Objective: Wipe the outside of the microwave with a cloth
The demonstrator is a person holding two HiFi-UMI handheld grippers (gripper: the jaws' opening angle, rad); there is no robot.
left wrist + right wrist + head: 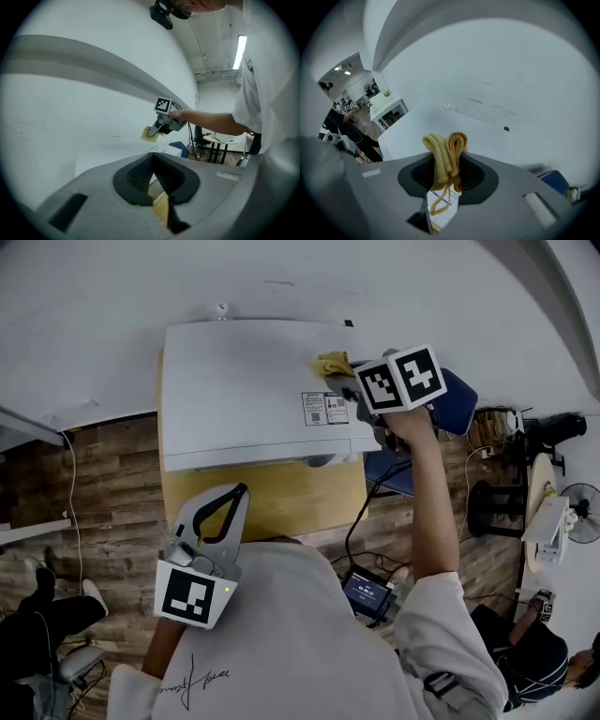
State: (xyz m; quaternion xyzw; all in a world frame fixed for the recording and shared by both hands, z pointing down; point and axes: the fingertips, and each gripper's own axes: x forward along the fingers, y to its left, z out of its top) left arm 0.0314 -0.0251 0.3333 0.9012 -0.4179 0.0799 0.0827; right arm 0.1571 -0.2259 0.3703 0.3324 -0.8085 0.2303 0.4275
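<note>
My right tongs (449,176) pinch yellow cloth (333,363) on microwave (234,390), upper centre; my left tongs (151,180) pressed together | sticker (325,408) print unreadable

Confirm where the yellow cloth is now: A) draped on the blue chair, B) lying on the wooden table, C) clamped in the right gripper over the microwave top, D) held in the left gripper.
C: the yellow cloth sits pinched between the jaws of the right gripper, over the white top of the microwave.
</note>
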